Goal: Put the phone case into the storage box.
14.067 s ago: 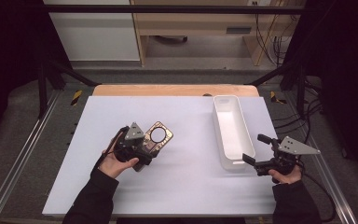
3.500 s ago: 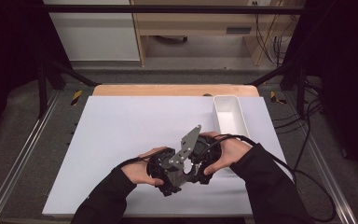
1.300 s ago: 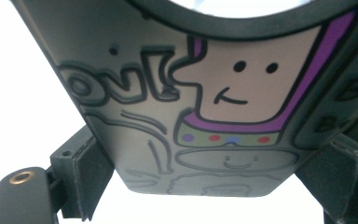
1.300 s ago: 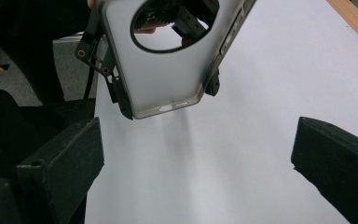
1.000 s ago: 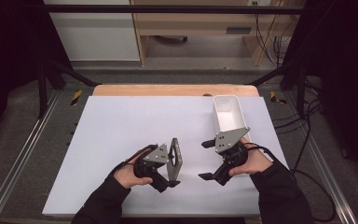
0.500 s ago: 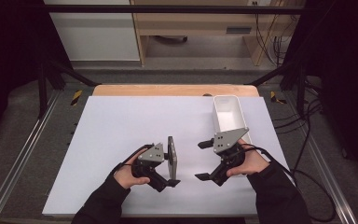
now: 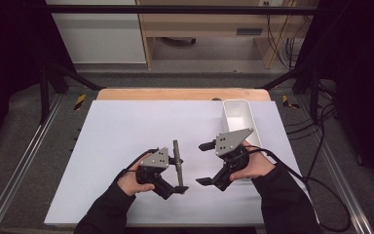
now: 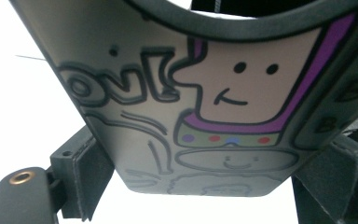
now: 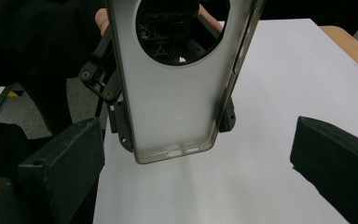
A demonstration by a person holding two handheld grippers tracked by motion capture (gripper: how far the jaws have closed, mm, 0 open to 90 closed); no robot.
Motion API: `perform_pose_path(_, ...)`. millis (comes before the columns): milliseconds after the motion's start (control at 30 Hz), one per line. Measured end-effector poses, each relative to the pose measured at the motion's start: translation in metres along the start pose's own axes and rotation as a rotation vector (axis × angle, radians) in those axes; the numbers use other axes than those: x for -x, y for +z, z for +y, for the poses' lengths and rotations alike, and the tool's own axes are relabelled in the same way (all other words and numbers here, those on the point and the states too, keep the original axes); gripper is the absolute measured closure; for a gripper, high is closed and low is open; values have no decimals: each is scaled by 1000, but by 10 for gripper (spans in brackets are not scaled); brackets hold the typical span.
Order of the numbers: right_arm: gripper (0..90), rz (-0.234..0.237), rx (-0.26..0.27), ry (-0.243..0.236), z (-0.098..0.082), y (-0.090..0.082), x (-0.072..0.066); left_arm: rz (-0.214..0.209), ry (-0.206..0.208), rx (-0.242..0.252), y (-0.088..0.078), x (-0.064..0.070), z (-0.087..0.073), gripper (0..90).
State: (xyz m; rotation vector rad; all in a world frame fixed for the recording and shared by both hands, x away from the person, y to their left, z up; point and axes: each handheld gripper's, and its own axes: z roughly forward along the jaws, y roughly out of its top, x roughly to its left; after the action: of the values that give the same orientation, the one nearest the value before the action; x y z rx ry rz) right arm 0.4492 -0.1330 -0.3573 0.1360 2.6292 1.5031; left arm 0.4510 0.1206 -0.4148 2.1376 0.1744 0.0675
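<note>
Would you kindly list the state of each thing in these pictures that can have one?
Phone case: empty, held upright on edge above the table, printed side toward the left gripper.
Left gripper: shut on the phone case.
Right gripper: open, fingers spread, apart from the case.
White bin: upright on the table, looks empty.
Table: covered by a white sheet.

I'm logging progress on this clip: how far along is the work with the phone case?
Done: the phone case is off the table, held on edge by the left tool; the left gripper view shows its cartoon-printed back between the jaws. In hand: the right tool is open, facing the case without touching it. Left: probably a handover or a drop into the white bin, which looks empty.
</note>
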Motion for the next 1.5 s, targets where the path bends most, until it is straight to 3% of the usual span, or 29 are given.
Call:
perform_pose_path(300,35,20,12,-12,6,6,1,-40,7,-23,7,-1,-2,115)
perform_pose_path(633,37,43,21,-15,8,16,3,-39,20,-24,13,-3,-2,114)
perform_pose_path(1500,53,96,45,-23,7,29,2,-86,59,-41,21,1,-2,115)
